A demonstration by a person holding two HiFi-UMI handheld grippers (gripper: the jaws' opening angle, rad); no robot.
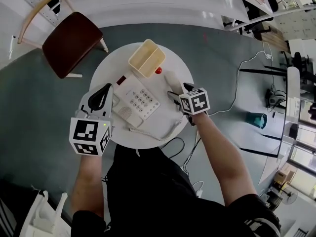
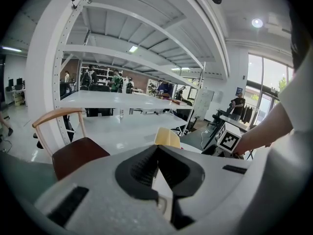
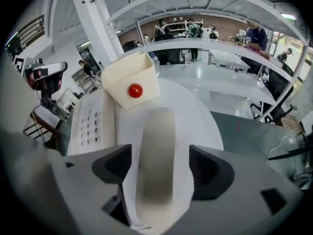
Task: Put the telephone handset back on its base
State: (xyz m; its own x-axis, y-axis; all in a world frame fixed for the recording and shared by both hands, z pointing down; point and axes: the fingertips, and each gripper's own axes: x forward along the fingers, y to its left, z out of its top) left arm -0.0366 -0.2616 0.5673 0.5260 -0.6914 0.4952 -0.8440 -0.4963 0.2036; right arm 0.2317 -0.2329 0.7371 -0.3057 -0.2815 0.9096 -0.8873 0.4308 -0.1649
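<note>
On a round white table (image 1: 106,68) the white telephone base (image 1: 137,102) with its keypad sits near the middle. The cream handset (image 1: 172,80) lies on the table to the base's right, joined to it by a coiled cord (image 1: 153,132). My right gripper (image 1: 177,94) points steeply down over the handset (image 3: 157,146). In the right gripper view this gripper (image 3: 160,165) stands open, its jaws on either side of the handset's near end. My left gripper (image 1: 106,90) hovers at the table's left edge beside the base. Its jaws (image 2: 157,148) are shut with nothing between them.
A tan open box (image 1: 146,58) stands at the table's far side with a small red ball (image 1: 158,70) next to it. A wooden chair with a dark red seat (image 1: 71,43) stands at the far left. Cables trail over the floor at the right.
</note>
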